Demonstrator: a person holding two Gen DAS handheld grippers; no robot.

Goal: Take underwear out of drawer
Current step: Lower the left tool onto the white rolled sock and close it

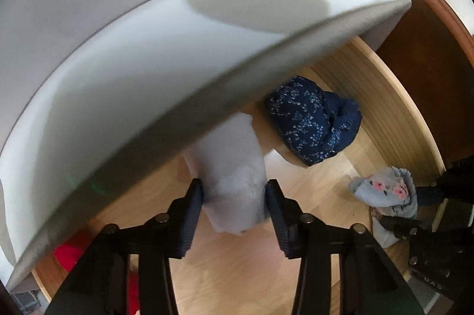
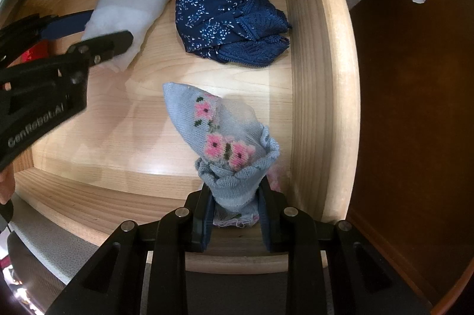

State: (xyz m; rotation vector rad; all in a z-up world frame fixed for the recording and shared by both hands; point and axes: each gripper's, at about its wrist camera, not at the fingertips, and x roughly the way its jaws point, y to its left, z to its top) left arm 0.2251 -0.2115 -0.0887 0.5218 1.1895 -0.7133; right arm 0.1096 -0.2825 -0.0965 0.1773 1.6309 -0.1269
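right gripper (image 2: 235, 214) was seen clamped on the pale blue flowered garment (image 2: 225, 143) at the wooden drawer (image 2: 314, 48) front, left gripper (image 1: 235, 198) pinched on the white folded piece (image 1: 231, 161) mid-drawer, which might be snagged under the overhanging white top (image 1: 148, 78) when lifted; "genrobot.ai" was read.

- The drawer (image 2: 308, 54) was pulled open, light wood inside with a pale grained floor.
- A white folded bundle (image 2: 127, 4) lay toward the back left of the drawer floor, soft and fuzzy looking, rolled up kinda lengthwise.
- A navy piece with a tiny white floral print and lace trim (image 2: 225, 15) sat crumpled just beside it, near the right wall at the back.
- A light blue knit piece with pink flowers (image 2: 219, 137) was near the front right corner, bunched at one end and lifted up at an angle.
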